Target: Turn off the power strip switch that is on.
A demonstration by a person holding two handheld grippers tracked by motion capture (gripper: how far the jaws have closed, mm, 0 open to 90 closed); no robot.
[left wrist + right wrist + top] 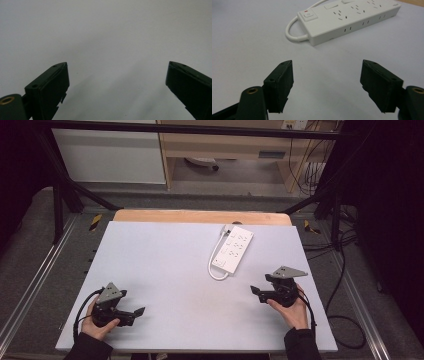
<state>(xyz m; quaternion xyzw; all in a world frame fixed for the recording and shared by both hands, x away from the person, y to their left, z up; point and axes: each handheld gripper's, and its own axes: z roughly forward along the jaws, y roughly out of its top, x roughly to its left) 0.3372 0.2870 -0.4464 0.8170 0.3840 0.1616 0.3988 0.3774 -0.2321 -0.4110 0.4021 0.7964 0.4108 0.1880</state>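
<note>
Position of the work piece relative to the tools is the governing point. White rectangular plastic power strip point(234, 248) lies flat on the pale grey table sheet point(165, 270), in the far right part of it, ahead of and slightly to the left of the right gripper point(256, 292). The left gripper point(139, 311) sits at the near left corner, well apart from the strip. The right hand point(290, 307) is clearly the nearer of the two.

Long axis of the strip runs from its near end, which faces the right gripper, up and to the right toward the wooden table edge point(200, 216). In the right gripper view the strip point(348, 18) lies beyond the jaws, near end at the left, with bare sheet between the jaw tips and the casing; no contact.

Condition of the strip: casing white and smooth, several rows of socket openings on the top face, a square push switch point(308, 15) with a small red mark at the near end, slots along the side wall. A white round cable point(294, 32) leaves the near end and curves in a loop back along the strip's left side; in the high view it ends at a plug point(227, 228) near the far end.

Tool state: right gripper point(327, 66) has its jaws spread wide with nothing between them. Left gripper point(117, 66) likewise stands with jaws wide apart over bare sheet, holding nothing.

Judgement: a reach forward by the right gripper would meet the switch end first.
</note>
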